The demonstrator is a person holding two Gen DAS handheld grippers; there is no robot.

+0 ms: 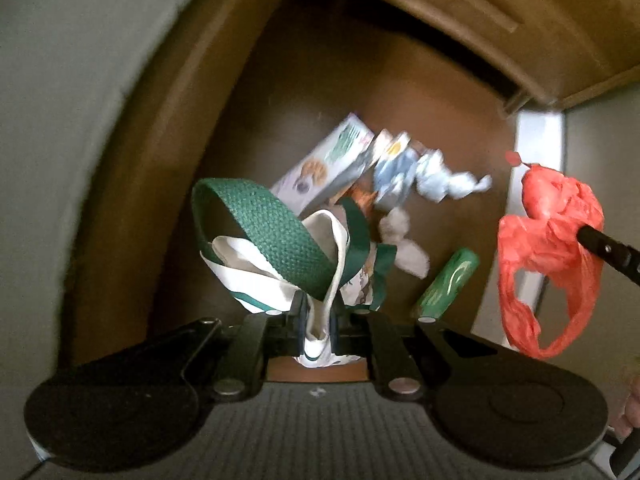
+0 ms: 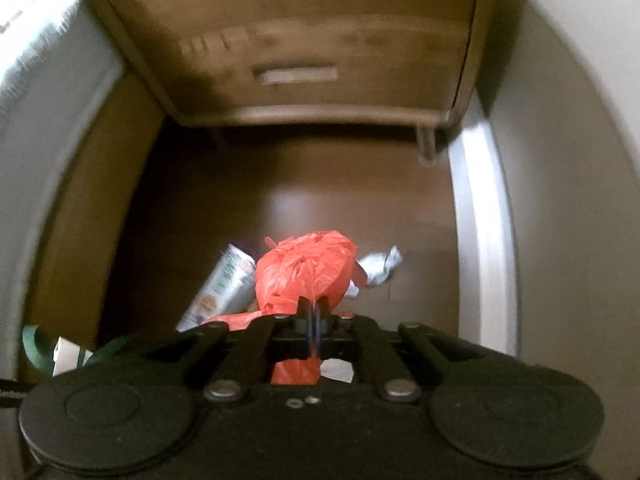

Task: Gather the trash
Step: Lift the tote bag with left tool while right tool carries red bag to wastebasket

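Observation:
My left gripper (image 1: 318,312) is shut on the rim of a white tote bag (image 1: 320,336) with green straps (image 1: 272,232); the bag hangs below it. My right gripper (image 2: 315,308) is shut on a crumpled red plastic bag (image 2: 306,272), held in the air; the red bag also shows at the right of the left wrist view (image 1: 552,248). On the brown floor beyond lie a printed carton (image 1: 320,164), crumpled pale blue-white wrappers (image 1: 432,176), a white paper wad (image 1: 404,240) and a green packet (image 1: 448,280).
A wooden drawer cabinet (image 2: 300,40) stands ahead, raised on short legs. Pale walls (image 1: 60,120) close in on the left and right (image 2: 568,160), with a white trim strip (image 2: 480,240). Bare brown floor (image 2: 320,208) lies between them.

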